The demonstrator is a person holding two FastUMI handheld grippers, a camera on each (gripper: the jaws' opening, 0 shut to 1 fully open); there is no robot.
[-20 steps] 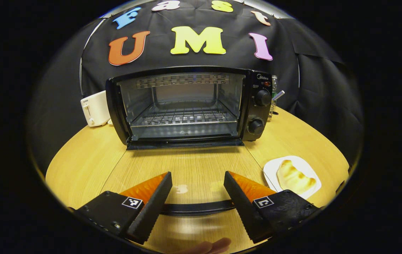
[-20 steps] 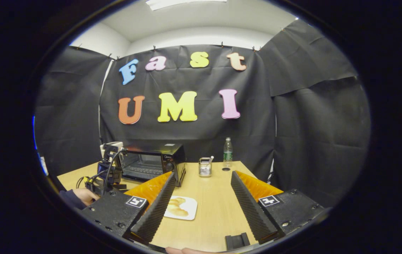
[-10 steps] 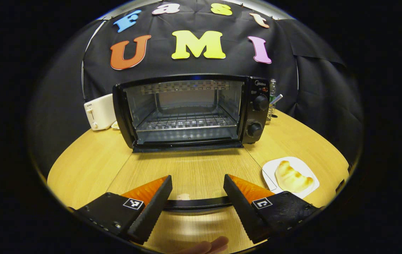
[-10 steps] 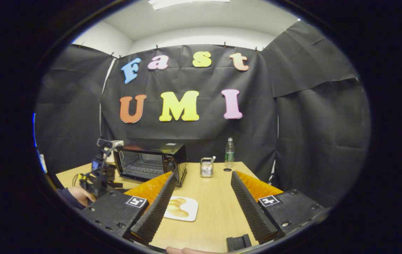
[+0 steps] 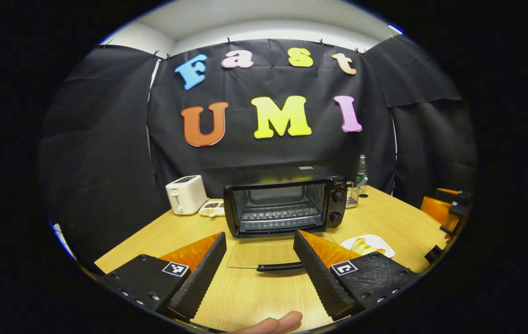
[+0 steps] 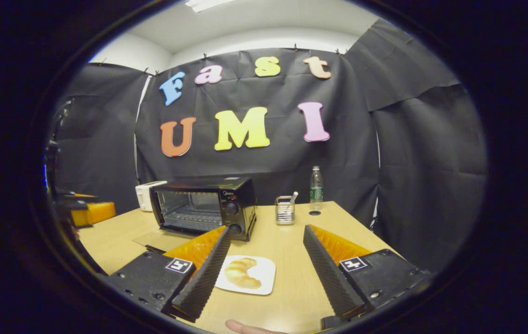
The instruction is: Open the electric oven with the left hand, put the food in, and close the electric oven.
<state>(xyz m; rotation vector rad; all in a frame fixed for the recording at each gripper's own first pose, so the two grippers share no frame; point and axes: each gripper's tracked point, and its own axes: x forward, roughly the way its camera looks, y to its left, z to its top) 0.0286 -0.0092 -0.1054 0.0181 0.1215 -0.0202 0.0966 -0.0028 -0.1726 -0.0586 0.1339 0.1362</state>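
Observation:
The black electric oven (image 5: 282, 206) stands at the back of the table with its glass door (image 5: 257, 255) folded down flat and the wire rack inside bare. My left gripper (image 5: 259, 236) is open, drawn back in front of the door handle (image 5: 280, 266) and holding nothing. A croissant (image 6: 241, 272) lies on a white plate (image 6: 266, 280) right of the oven (image 6: 203, 204). My right gripper (image 6: 267, 229) hovers open above and just behind the plate. The right gripper (image 5: 447, 208) also shows at the far right of the left gripper view.
A white toaster (image 5: 185, 194) and a small dish (image 5: 212, 208) sit left of the oven. A wire holder (image 6: 284, 209) and a water bottle (image 6: 315, 188) stand behind its right side. The wooden table (image 6: 291, 260) ends at the black cloth wall.
My left gripper has pulled back and up from the open oven, which now looks much smaller. My right gripper has moved nearer to the plate with the croissant.

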